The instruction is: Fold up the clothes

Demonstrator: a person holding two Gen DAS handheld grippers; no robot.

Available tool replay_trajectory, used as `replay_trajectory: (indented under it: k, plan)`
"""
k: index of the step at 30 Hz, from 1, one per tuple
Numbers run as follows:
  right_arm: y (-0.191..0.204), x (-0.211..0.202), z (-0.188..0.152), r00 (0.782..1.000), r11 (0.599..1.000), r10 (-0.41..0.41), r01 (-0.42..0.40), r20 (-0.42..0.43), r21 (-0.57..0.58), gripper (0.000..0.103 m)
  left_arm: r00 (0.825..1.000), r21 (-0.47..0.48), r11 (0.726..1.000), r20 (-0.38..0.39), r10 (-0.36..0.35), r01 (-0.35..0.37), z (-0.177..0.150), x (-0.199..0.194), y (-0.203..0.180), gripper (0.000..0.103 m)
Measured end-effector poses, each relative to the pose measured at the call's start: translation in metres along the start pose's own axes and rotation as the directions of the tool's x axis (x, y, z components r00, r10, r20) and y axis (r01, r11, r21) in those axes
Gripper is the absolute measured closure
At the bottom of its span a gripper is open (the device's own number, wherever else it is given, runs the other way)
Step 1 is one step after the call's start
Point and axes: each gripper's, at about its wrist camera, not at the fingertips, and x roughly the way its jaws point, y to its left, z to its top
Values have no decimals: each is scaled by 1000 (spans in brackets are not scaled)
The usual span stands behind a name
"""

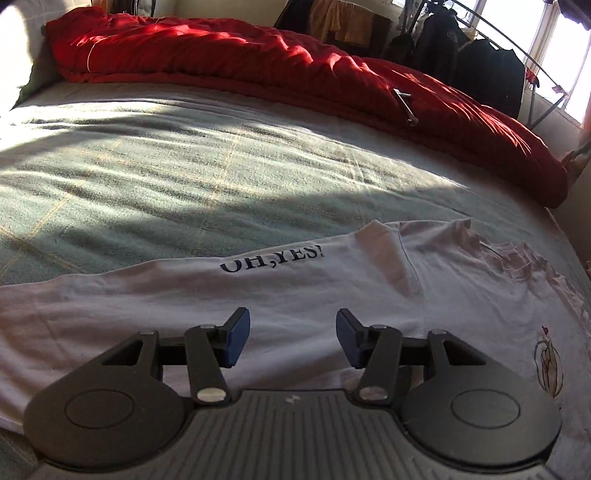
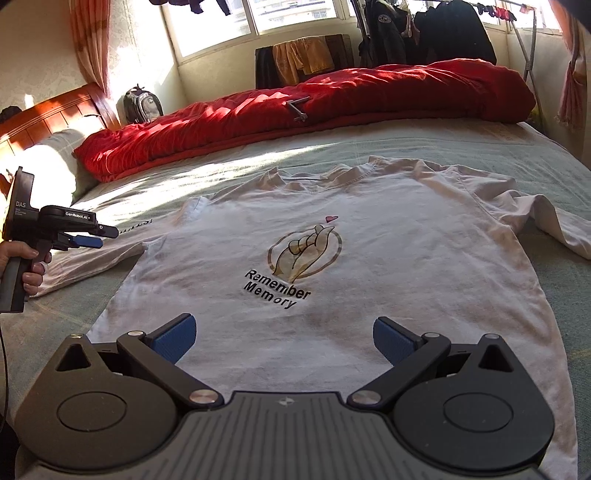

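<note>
A white T-shirt is laid flat, front up, across a pale green bed sheet, with its collar turned toward the far side of the bed and its hem nearest the right wrist camera. On the chest, 1 printed emblem of a hand inside a ring is seen, with a small heart above it and the words "Remember Memory" below. The sleeve on the left side is spread outward and is marked "OH,YES!" in dark letters; the opposite sleeve is rumpled at the far right edge. The left gripper is held above this lettered sleeve, its 2 blue-padded fingers parted and nothing caught between them; in the right wrist view its handle is seen gripped by a hand. The right gripper is poised above the lower body of the shirt, its fingers spread wider still (likewise empty). A red quilt is bunched along the far edge of the bed. A wooden headboard is seen at the left, and dark garments are hung before the windows.
</note>
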Motion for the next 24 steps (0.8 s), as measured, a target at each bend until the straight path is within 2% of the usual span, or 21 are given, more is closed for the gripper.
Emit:
replay_trajectory:
  k: [1, 4, 9, 12, 14, 17, 19, 21, 24]
  plan:
    - [-3, 0, 0, 1000, 1000, -2, 2, 2, 9, 0, 999, 7, 999, -15, 40, -40, -3, 12, 1, 51]
    - [-12, 5, 0, 1000, 999, -11, 11, 1, 31, 0, 992, 39, 992, 45, 119, -121, -3, 25, -2, 49]
    - [-16, 11, 1, 1000, 999, -1, 1, -5, 46, 0, 982, -7, 983, 45, 184, -184, 26, 50, 1, 41]
    - [-14, 8, 0, 1000, 999, 18, -18, 0, 45, 0, 976, -4, 977, 35, 213, -213, 38, 51, -2, 42]
    - [-13, 6, 0, 1000, 998, 31, -31, 4, 45, 0, 979, -23, 980, 29, 201, -200, 39, 39, -4, 42]
    - [-11, 3, -1, 999, 998, 51, -51, 9, 44, 0, 995, -21, 996, 49, 92, -91, 30, 10, -19, 40]
    - [-10, 1, -1, 998, 997, 64, -64, 13, 44, 0, 1000, -22, 1000, 10, 20, -20, 21, 2, -32, 35]
    - [-9, -1, -1, 997, 996, 77, -77, 17, 43, 0, 999, -20, 1000, -34, 20, -21, 13, 8, -43, 35]
    - [-12, 0, -2, 998, 997, 68, -68, 11, 48, 0, 994, 0, 994, -40, 106, -106, 9, 33, -53, 35]
